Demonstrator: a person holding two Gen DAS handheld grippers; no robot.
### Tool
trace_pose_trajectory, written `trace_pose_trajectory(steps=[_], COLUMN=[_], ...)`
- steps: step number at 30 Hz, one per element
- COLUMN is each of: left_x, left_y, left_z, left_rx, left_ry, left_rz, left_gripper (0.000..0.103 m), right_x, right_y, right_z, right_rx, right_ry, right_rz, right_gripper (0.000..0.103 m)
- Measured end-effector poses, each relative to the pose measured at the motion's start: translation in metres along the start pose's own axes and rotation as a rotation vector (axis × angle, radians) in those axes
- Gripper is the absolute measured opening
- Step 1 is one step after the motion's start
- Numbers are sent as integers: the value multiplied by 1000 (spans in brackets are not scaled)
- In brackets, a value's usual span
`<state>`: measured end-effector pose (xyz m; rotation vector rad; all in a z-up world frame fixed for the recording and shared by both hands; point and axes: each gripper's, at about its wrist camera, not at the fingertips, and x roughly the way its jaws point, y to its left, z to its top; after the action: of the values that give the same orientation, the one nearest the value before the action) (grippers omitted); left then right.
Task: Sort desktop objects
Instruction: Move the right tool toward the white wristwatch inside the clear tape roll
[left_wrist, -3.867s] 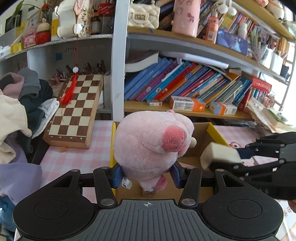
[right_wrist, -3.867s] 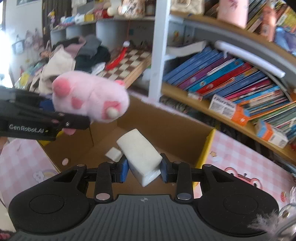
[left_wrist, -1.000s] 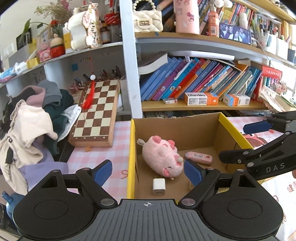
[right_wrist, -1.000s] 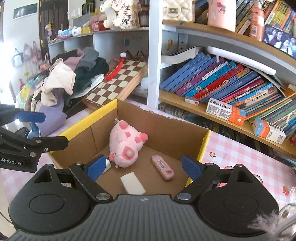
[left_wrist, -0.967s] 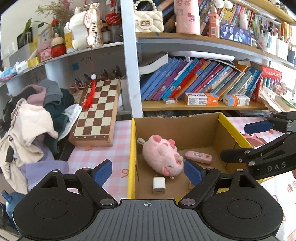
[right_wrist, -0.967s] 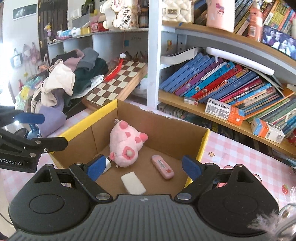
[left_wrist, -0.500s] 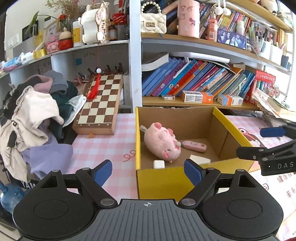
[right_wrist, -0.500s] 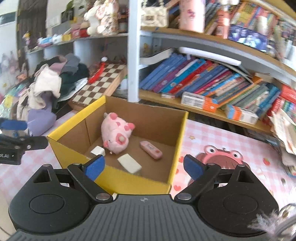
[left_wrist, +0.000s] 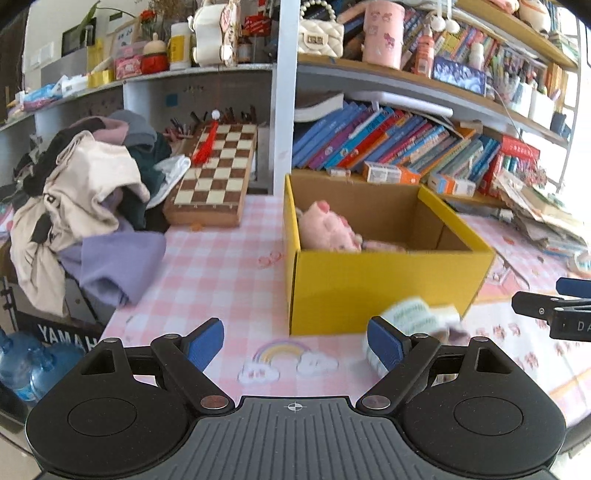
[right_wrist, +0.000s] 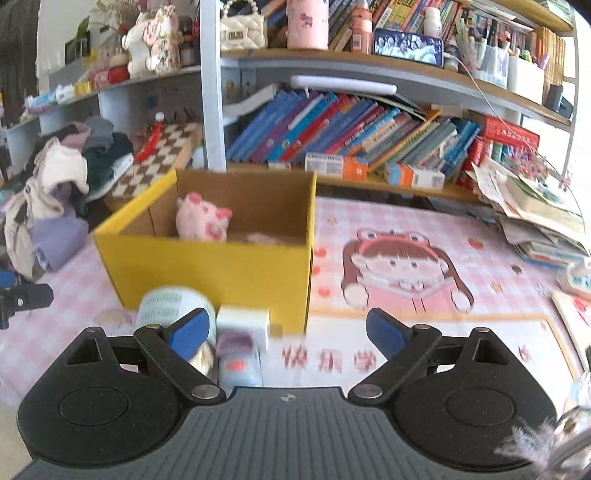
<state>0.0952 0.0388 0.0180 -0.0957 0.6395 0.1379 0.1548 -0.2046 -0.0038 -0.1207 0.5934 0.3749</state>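
Pink checked tablecloth (left_wrist: 221, 273) covers the desk; yellow cardboard box (left_wrist: 376, 284) sits on it at 12 o'clock in both wrist views. In the right view, a blurred white roll (right_wrist: 173, 301), small white cube (right_wrist: 242, 325) and pale blue item (right_wrist: 240, 363) lie just before the box, at 10 o'clock. In the left view, chessboard (left_wrist: 216, 173) and clothes pile (left_wrist: 88, 206) rest at 10–11 o'clock, paper stack (right_wrist: 539, 214) at 2 in the right view.

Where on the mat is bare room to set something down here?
Free: the checked cloth between the clothes pile and yellow box, and the cartoon-girl print right of the box. Crowded: the box's front edge, with a roll, white block and small toy.
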Motion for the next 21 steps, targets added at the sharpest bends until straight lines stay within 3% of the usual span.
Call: trace_pose_trajectory(steps=[13,21], left_x=[-14,-13], left_y=[-15,-27], left_z=[-38,-48], left_rx=[124,201], left_ry=[61,82], left_rz=[-31,-68], left_gripper=[92,92], right_x=[-15,-13], right_y=[39,68], right_z=[-47,-61], right_rx=[-54,-171], right_ry=[74,107], right_rz=[-3,4], right_gripper=[93,93])
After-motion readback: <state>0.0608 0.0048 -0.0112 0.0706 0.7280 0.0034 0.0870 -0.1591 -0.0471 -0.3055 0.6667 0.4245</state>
